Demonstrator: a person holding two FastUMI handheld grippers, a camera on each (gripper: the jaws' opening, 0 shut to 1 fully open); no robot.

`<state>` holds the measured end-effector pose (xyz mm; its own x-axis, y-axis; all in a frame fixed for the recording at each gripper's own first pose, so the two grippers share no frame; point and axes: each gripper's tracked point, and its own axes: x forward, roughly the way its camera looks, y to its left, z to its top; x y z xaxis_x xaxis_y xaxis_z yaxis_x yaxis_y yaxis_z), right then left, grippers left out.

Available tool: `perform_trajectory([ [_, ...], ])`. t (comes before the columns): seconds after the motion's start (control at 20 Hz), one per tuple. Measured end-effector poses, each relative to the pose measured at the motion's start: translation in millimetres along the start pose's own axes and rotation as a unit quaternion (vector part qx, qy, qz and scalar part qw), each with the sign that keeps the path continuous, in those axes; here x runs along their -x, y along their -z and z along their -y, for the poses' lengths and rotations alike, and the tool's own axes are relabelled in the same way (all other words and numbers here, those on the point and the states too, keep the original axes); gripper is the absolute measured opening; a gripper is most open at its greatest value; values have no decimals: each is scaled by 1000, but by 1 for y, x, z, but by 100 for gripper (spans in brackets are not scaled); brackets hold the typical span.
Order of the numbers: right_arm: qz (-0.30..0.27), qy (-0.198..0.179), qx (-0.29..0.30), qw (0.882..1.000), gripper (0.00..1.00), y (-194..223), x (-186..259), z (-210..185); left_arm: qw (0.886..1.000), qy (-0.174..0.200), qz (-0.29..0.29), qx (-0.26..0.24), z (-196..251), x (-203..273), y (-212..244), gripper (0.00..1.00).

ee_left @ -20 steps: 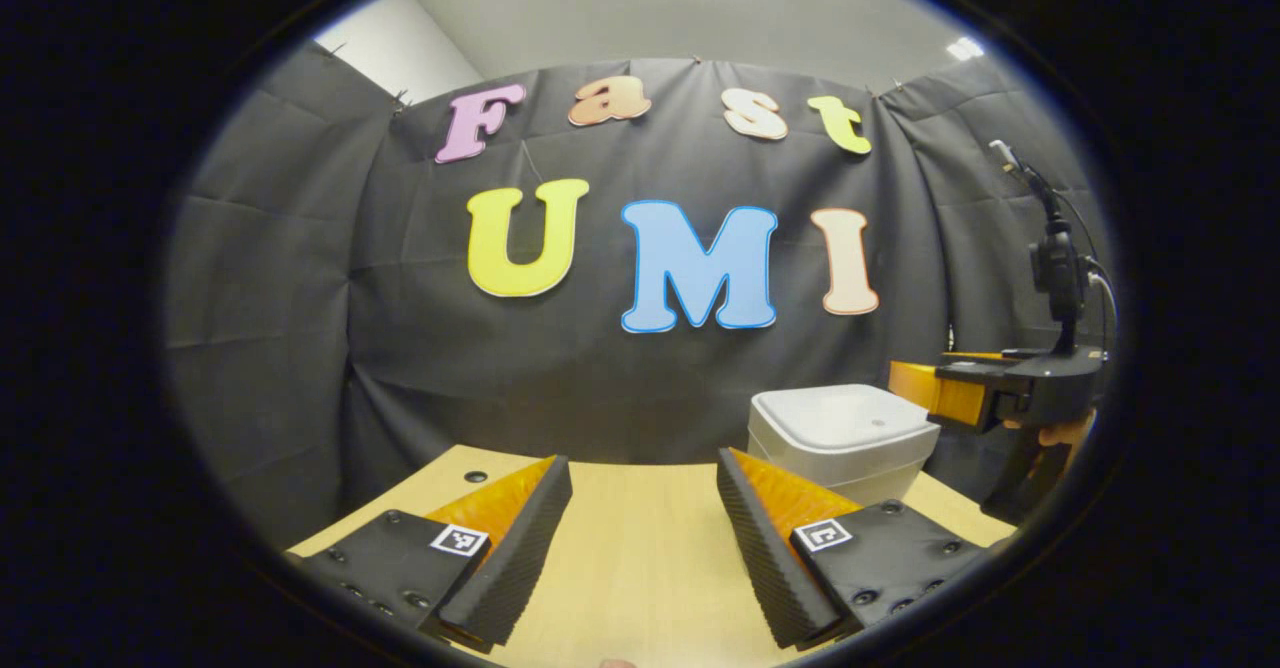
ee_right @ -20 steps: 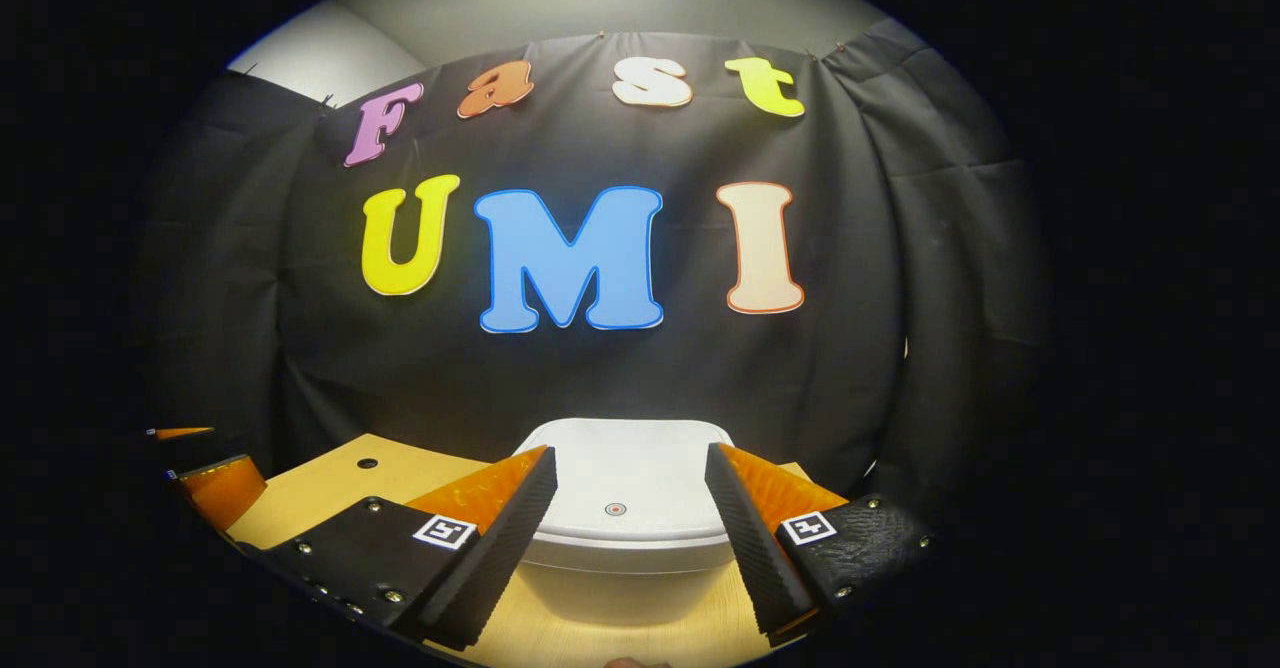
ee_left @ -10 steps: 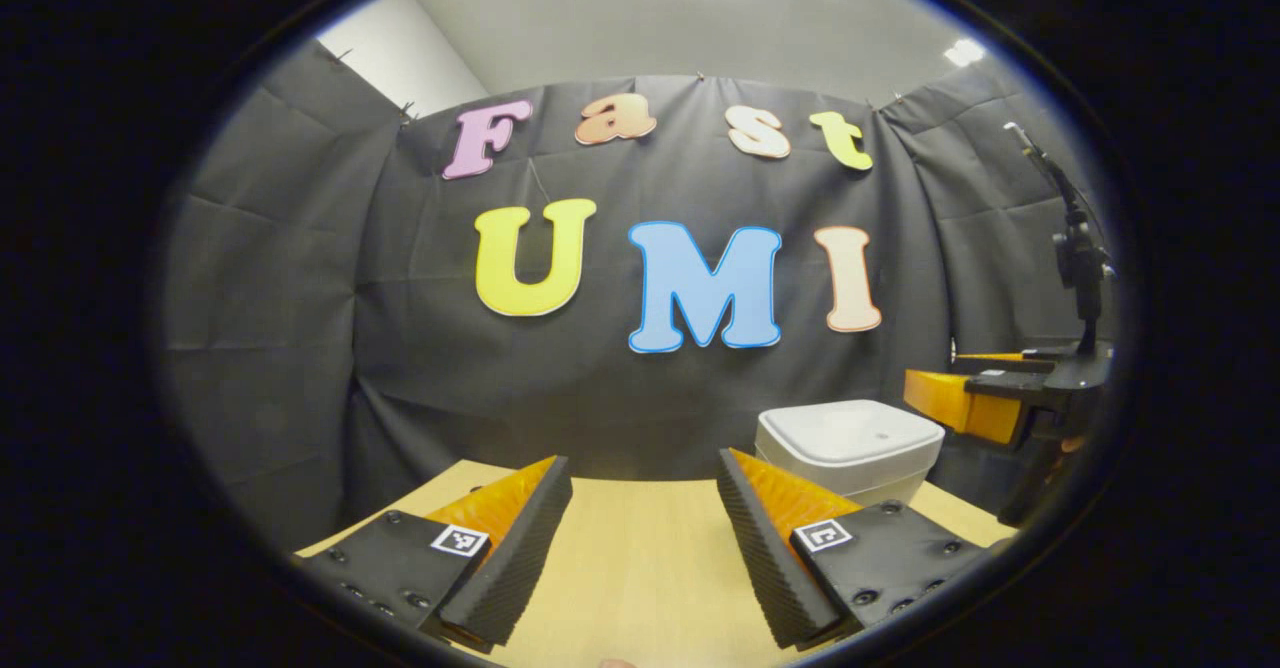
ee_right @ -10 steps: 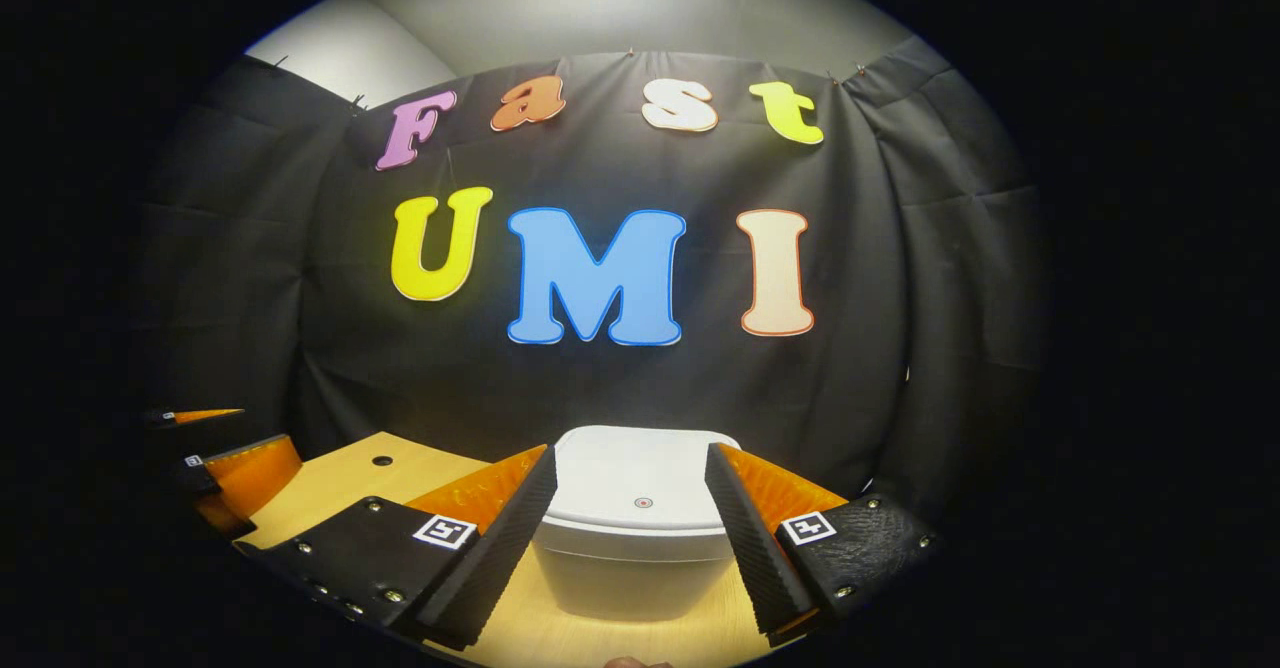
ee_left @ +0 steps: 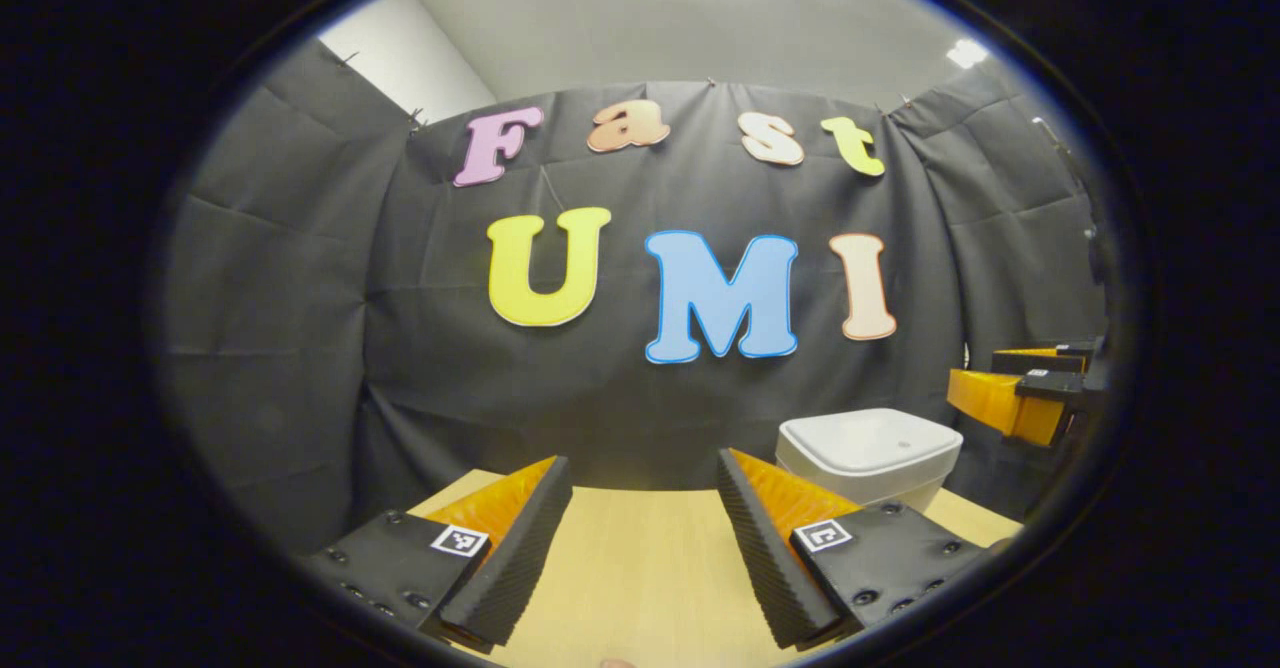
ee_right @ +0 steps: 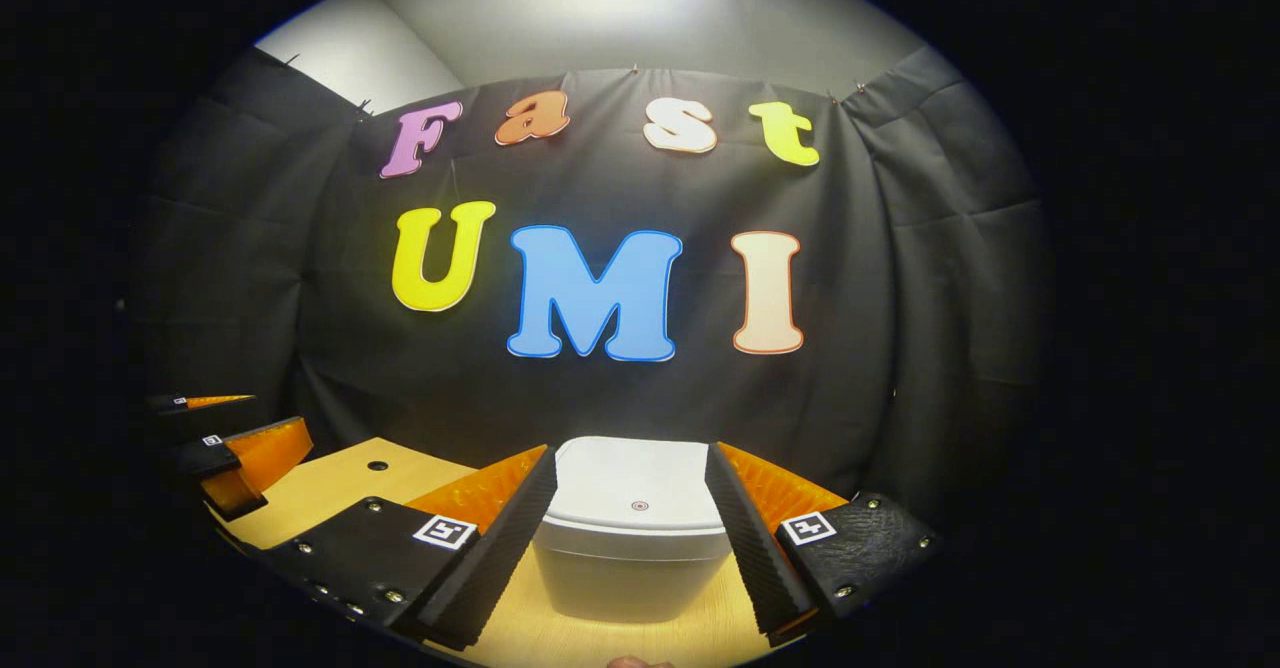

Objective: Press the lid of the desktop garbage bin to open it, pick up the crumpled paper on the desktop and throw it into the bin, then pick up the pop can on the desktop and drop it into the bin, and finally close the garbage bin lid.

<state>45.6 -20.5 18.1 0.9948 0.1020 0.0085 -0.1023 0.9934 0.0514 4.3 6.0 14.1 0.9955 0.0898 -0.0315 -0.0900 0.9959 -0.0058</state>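
The white garbage bin (ee_right: 632, 533) stands on the wooden desk (ee_right: 330, 488) with its lid down, a small red dot near the lid's front edge. It sits straight ahead of my right gripper (ee_right: 630, 523), which is open, its fingers framing the bin without touching it. In the left gripper view the bin (ee_left: 868, 456) is at the right, beyond my open left gripper (ee_left: 640, 533), which holds nothing over bare desk (ee_left: 640, 568). The right gripper (ee_left: 1015, 393) hovers beside the bin, above lid height. The left gripper (ee_right: 225, 443) also appears at the left edge of the right gripper view.
The black cloth wall hangs close behind the desk and bin. A small dark hole (ee_right: 377, 466) marks the desk top left of the bin.
Both grippers have drawn back and tilted up: the bin looks smaller and lower in each view. The right gripper has slid toward the right edge of the left gripper view. The lid stays down.
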Motion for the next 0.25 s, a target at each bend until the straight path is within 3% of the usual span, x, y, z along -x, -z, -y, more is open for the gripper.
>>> perform_trajectory([
  [0.05,1,-3,0,1000,95,0,0,-1,1000,-5,1,0,-3,2,0,96],
  [0.2,8,-7,4,1000,95,-2,0,-5,1000,-14,4,3,-8,9,-3,96],
  [0.25,11,-9,5,1000,100,-3,1,-7,1000,-17,6,4,-9,10,-4,96],
])
